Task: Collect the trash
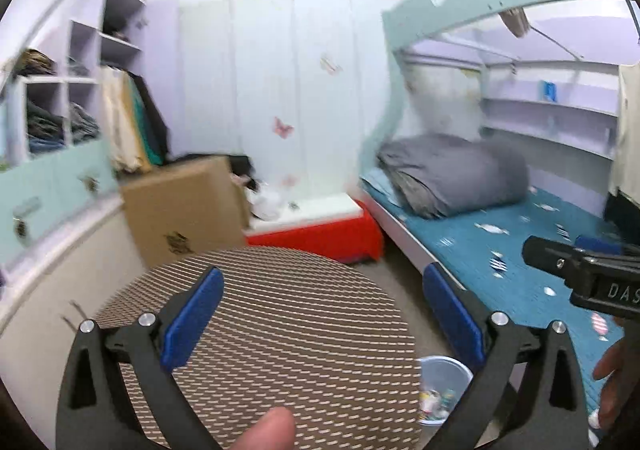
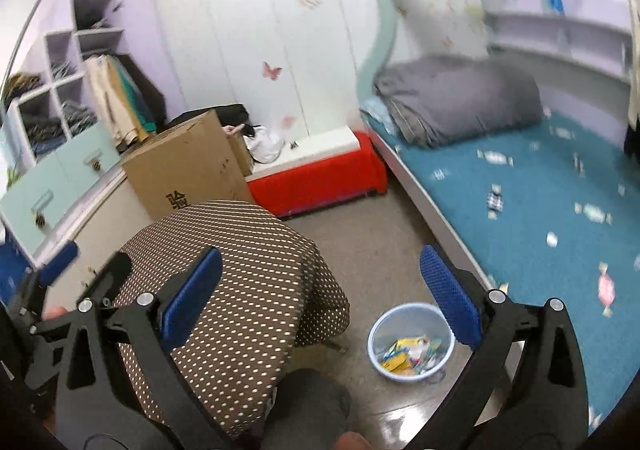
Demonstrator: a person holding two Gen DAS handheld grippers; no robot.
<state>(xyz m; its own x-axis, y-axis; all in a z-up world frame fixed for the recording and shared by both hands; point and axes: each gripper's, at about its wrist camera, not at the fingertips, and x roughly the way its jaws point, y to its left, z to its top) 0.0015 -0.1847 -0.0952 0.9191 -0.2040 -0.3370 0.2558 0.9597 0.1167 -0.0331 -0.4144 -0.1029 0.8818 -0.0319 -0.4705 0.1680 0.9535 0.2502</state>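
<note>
Both your grippers are up off the floor and looking across the bedroom. Your left gripper has its fingers spread wide, nothing between them, just the round polka-dot surface below. Your right gripper is the same story: fingers released and empty. In the right wrist view, the trash bin, a pale blue basket, sits on the floor at about 5 o'clock, just beside the surface's edge and near the bed frame, with yellow and white wrappers lying inside it. The bed with its teal sheet runs off at 3 o'clock, a folded grey duvet at its head. A cardboard box stands at 11 o'clock against the red bench.
</note>
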